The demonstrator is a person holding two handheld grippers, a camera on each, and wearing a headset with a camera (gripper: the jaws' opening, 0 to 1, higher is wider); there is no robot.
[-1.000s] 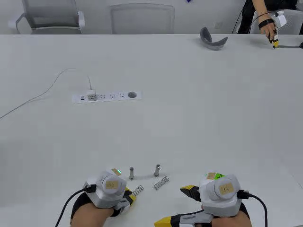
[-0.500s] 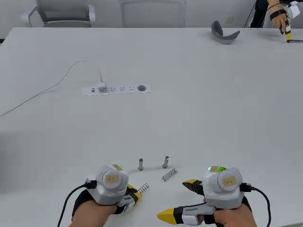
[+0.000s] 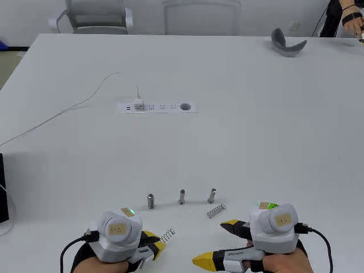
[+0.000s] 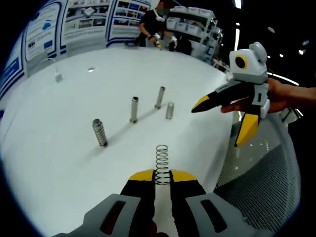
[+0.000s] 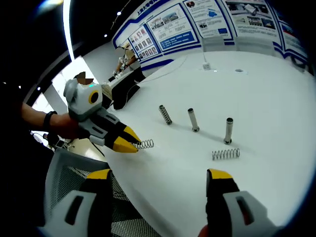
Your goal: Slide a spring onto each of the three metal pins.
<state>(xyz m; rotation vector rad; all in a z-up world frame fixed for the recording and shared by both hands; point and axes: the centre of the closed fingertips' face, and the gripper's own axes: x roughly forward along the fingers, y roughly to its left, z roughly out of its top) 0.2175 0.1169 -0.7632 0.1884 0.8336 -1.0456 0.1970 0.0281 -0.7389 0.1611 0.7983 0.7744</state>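
A white table has three short metal pins standing in a row near its front edge. The leftmost pin already wears a spring, while the middle pin and the far-right pin are bare, so one of three looks done. The left gripper is pinched closed on the end of a second spring, held low near the pins. A third spring lies loose on the table just beside the far-right pin. The right gripper is spread wide and holds nothing.
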